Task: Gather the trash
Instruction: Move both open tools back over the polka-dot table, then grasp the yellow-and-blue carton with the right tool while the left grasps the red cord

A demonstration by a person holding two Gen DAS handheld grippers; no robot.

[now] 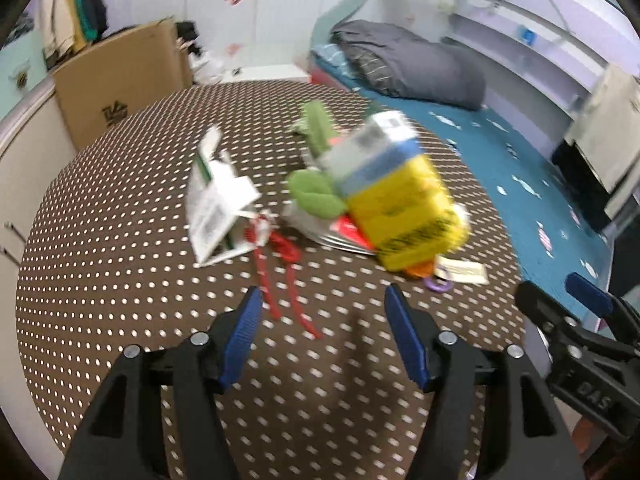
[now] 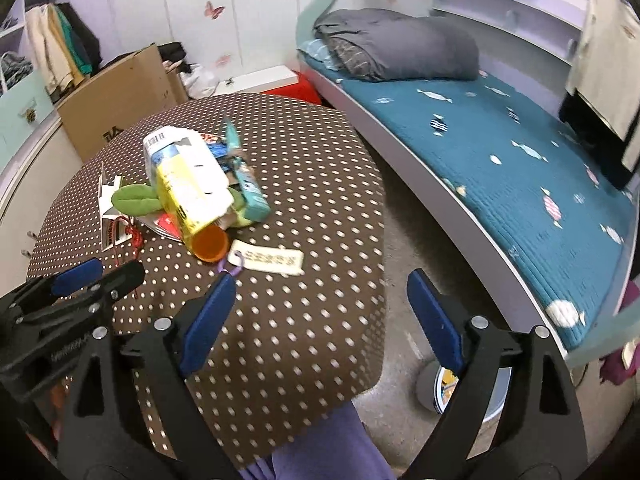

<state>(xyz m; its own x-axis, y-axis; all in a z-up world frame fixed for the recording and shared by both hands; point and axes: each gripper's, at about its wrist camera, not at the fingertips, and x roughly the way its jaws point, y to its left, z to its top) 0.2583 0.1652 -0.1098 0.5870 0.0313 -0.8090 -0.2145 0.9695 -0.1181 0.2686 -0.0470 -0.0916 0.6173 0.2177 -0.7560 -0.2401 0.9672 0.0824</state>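
Observation:
A heap of trash lies on the brown dotted table [image 1: 120, 312]: a yellow and blue carton [image 1: 396, 196], a torn white box [image 1: 218, 200], a red string [image 1: 280, 264], green plush pieces [image 1: 316, 192], an orange cup [image 2: 209, 245], a teal box [image 2: 250, 192] and a white tag with a purple ring [image 2: 268, 260]. My left gripper [image 1: 324, 312] is open and empty, low over the table, just short of the red string. My right gripper [image 2: 320, 304] is open and empty near the table's right edge [image 2: 382, 240]; it also shows in the left wrist view [image 1: 560, 300].
A grey bin [image 2: 460, 388] stands on the floor to the right of the table. A bed with a teal cover [image 2: 520, 184] and a grey duvet [image 2: 400, 52] runs along the right. A cardboard box [image 1: 116, 80] stands behind the table.

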